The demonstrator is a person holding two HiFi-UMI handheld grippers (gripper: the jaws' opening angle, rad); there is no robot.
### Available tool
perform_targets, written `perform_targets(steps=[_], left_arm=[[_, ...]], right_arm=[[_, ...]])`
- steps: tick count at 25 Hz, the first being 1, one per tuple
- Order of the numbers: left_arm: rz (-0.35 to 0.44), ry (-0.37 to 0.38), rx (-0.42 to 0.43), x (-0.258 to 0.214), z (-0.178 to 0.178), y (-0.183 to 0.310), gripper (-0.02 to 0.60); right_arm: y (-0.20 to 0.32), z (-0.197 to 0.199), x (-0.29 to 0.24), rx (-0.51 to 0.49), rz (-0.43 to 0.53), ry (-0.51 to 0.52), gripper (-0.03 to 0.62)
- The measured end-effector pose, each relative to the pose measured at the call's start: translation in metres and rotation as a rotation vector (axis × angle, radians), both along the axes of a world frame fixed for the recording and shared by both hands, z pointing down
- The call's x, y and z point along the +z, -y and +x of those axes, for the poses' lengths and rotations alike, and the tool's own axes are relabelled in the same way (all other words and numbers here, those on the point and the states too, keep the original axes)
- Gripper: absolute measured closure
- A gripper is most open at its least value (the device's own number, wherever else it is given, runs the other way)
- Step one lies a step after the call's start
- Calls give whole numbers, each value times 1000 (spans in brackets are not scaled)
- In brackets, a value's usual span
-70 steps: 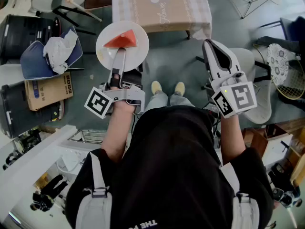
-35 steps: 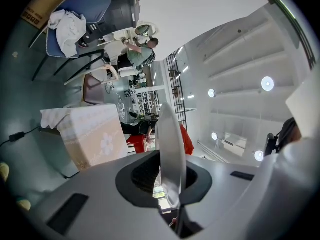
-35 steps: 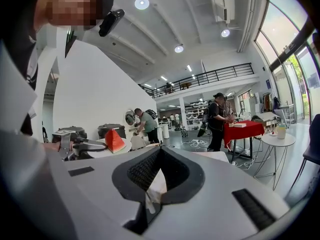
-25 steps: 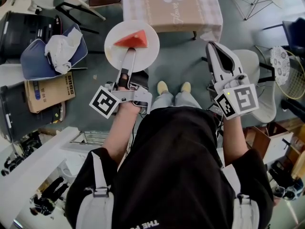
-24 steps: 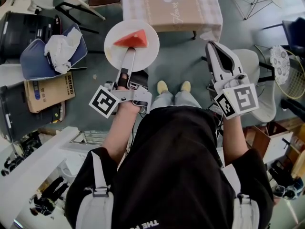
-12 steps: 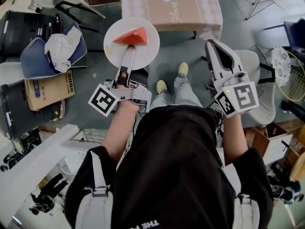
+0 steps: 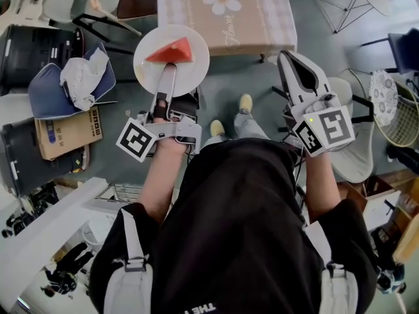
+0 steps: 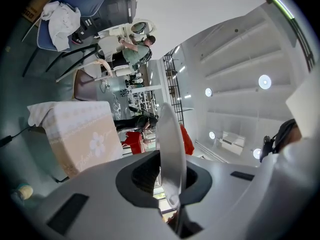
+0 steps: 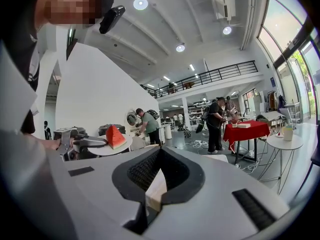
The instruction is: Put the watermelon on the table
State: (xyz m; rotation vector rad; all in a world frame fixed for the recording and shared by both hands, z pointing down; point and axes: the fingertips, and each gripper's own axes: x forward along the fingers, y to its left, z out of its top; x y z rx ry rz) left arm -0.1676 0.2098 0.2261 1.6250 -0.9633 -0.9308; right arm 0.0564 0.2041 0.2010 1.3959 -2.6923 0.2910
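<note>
Holding a white plate (image 7: 145, 70) by its near rim, the left gripper (image 7: 167, 74) is pinching the edge with narrowed jaws; in the left gripper view the disc is passing edge-on between them. The watermelon (image 7: 171, 51), a red wedge, is lying on the far half of the plate, above the floor and just short of the table (image 7: 226, 12) with the flower cloth. The right gripper (image 7: 287, 59) is hanging at the right, jaws together on nothing. Step in hand, as judged: bringing the plate over the tabletop. Doing this well is calling for a level plate, since a one-sided grip is inviting the far edge to sag and the wedge to slide. Setting the plate flat on the cloth before loosening the jaws is advisable.
</note>
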Motion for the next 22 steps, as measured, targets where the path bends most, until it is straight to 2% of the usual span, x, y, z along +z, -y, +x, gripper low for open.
perform_targets(steps=[12,22], left_arm=[[-8,13,-33,1,19,60,545],[-9,31,-46,1,43,94,545]], right_arm=[[69,18,7,-34,-10,36,580],[107,37,14,-59,-18,44,580]])
